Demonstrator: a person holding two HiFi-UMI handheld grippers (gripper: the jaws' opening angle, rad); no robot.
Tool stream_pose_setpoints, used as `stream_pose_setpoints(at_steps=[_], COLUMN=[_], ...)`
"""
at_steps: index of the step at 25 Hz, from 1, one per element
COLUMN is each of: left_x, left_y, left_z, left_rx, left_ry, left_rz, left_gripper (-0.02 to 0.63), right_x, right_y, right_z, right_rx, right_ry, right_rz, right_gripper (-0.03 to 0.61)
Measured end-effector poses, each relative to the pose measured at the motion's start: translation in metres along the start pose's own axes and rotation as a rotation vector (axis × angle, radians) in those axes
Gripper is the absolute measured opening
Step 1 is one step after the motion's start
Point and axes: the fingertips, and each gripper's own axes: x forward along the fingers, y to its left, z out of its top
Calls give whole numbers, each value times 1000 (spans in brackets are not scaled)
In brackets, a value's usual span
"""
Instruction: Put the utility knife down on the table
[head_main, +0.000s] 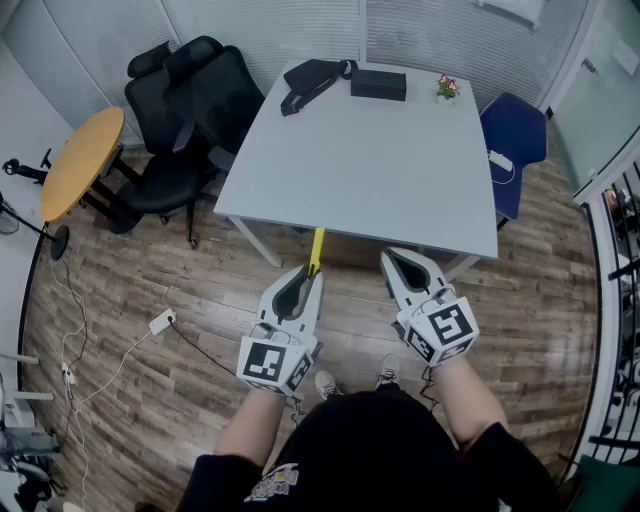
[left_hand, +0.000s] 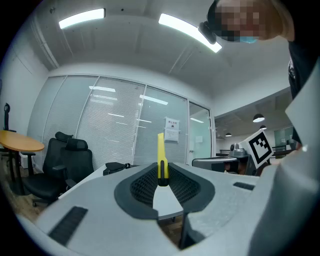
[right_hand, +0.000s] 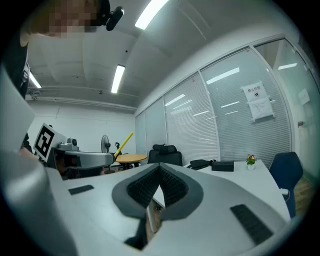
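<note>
In left gripper (left_hand: 162, 172): utility knife (left_hand: 160, 152) clamped, projecting forward.

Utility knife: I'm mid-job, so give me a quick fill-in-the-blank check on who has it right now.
1. Of the left claw and the right claw, the utility knife is clamped in the ____ one.
2. The knife's body is ____ in colour.
3. The right claw is shut and holds ____.

Missing words: left; yellow; nothing

Left gripper (head_main: 311, 273), held level, clamps the utility knife (head_main: 317, 248); right gripper (head_main: 389, 258) alongside, jaws together.
</note>
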Motion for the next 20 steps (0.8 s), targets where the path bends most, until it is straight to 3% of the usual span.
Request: stream_pose_setpoints(at_steps=[20], left_x=[-19], left_y=[11], left_z=[-6], left_rx=[-21], left_ry=[7], left_rz=[0], left_gripper=[66], right_x=[1], right_y=[19], right_z=[-3], right_rx=[-4], right_ry=[5], right_rz=[-19], right_gripper=[4])
